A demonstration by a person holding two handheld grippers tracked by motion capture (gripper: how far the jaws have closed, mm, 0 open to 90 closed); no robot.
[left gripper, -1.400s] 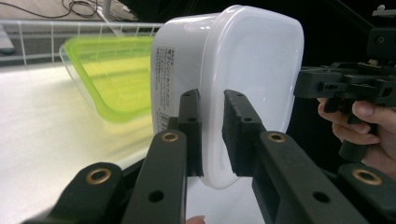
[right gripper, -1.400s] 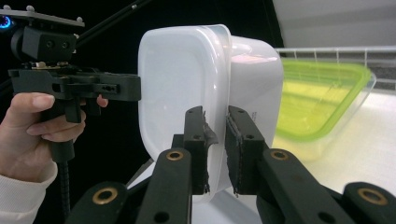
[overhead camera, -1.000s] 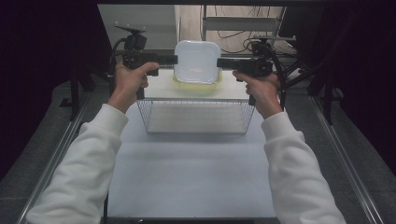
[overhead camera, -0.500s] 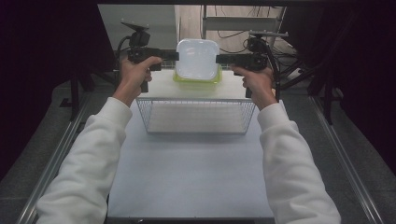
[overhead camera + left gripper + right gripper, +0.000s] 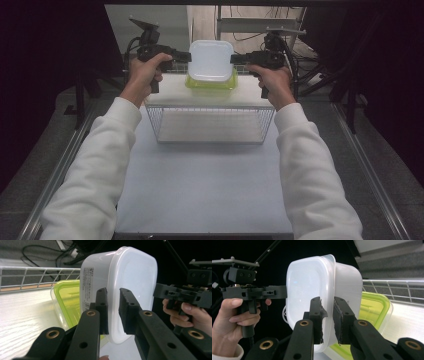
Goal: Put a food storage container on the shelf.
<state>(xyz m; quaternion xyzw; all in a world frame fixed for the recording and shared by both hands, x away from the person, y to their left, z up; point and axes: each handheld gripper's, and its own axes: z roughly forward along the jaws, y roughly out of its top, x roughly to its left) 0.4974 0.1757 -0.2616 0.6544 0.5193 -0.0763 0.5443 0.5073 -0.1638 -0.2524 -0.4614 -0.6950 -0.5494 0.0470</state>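
White tub (image 5: 210, 60) higher now — both arms outstretched, left tongs (image 5: 186, 56) and right tongs (image 5: 235, 58) clamping its rim.

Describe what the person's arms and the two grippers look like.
White long sleeves with ribbed cuffs cover both arms. The left gripper and right gripper are black, pistol-gripped, with two flat-padded jaws on bars set with brass-coloured rivets. Black cables trail from them, and a grey plate tops the left gripper.

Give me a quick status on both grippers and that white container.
Left gripper and right gripper shut on white container, one on each side rim. Container held above green-lidded box at wire basket far end. Nothing in the way.
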